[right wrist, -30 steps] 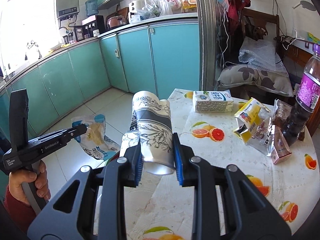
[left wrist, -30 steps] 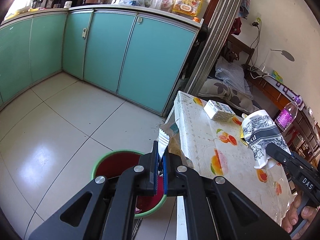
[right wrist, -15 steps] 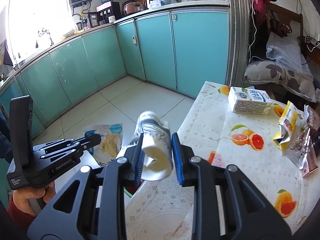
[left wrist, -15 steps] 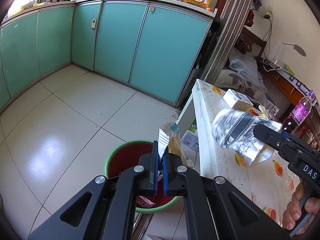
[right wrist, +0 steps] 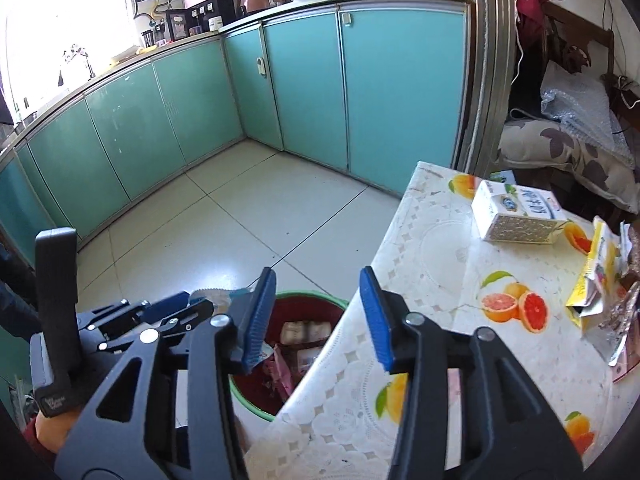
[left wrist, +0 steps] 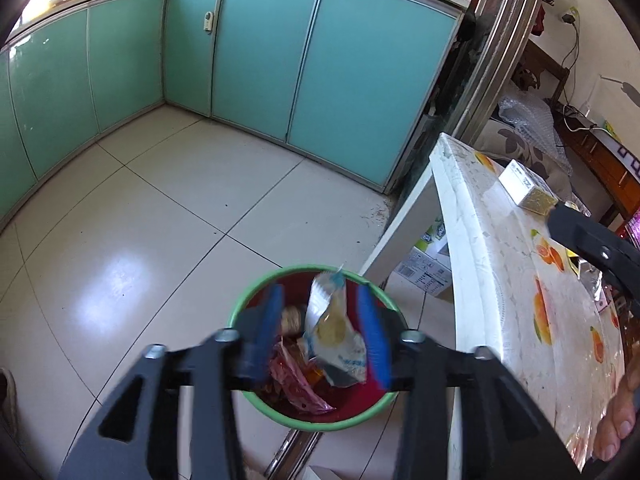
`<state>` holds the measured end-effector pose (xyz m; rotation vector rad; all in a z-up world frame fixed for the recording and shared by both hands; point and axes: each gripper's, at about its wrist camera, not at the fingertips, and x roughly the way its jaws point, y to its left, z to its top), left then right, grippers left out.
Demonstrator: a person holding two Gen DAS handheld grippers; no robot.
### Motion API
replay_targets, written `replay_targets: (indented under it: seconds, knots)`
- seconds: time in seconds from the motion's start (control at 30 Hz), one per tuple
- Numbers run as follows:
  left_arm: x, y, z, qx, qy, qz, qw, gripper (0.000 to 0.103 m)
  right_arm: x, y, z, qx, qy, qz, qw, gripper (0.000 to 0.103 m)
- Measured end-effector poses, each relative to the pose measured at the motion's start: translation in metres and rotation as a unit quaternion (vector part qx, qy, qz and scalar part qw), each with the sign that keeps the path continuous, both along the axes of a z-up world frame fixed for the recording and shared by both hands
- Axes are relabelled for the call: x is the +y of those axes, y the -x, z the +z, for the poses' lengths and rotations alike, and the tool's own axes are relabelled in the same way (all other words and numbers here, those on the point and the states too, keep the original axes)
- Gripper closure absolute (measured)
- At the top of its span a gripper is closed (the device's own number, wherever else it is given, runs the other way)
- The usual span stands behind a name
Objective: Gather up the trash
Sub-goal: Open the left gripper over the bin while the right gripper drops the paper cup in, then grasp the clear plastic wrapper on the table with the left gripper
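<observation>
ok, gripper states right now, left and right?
Left gripper: open, jaws just opened, snack wrapper loose between them above the bin.
Right gripper: open, jaws just opened, holding nothing.

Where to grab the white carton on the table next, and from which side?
Grip the white carton across its narrow width, on the two long side faces. It lies flat on the table, long axis roughly along the far edge, nothing touching it. Likely easiest for the right gripper, coming from above with open jaws.
</observation>
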<state>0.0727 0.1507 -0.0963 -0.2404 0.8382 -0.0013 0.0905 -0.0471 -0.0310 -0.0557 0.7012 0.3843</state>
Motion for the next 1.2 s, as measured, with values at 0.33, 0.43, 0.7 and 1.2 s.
replay_targets:
  seconds: [0.33,0.43,0.7,1.2]
  knots:
    - [-0.017,0.007,0.016,-0.022,0.003,-0.013,0.9997,0.041,-0.039,0.057,0.032,-0.081,0.059,-0.037,0.994,0.040]
    - [-0.028,0.012,0.022,-0.030,0.006,-0.024,0.9992,0.040,-0.051,0.068,0.039,-0.096,0.070,-0.045,0.992,0.040]
    - [-0.060,0.020,0.028,-0.043,-0.007,-0.052,0.9977,0.040,-0.084,0.088,0.046,-0.116,0.079,-0.064,0.988,0.037]
    - [-0.124,0.039,0.059,-0.101,-0.071,-0.109,0.9864,0.033,-0.295,0.014,-0.018,0.044,0.026,-0.229,0.972,0.037]
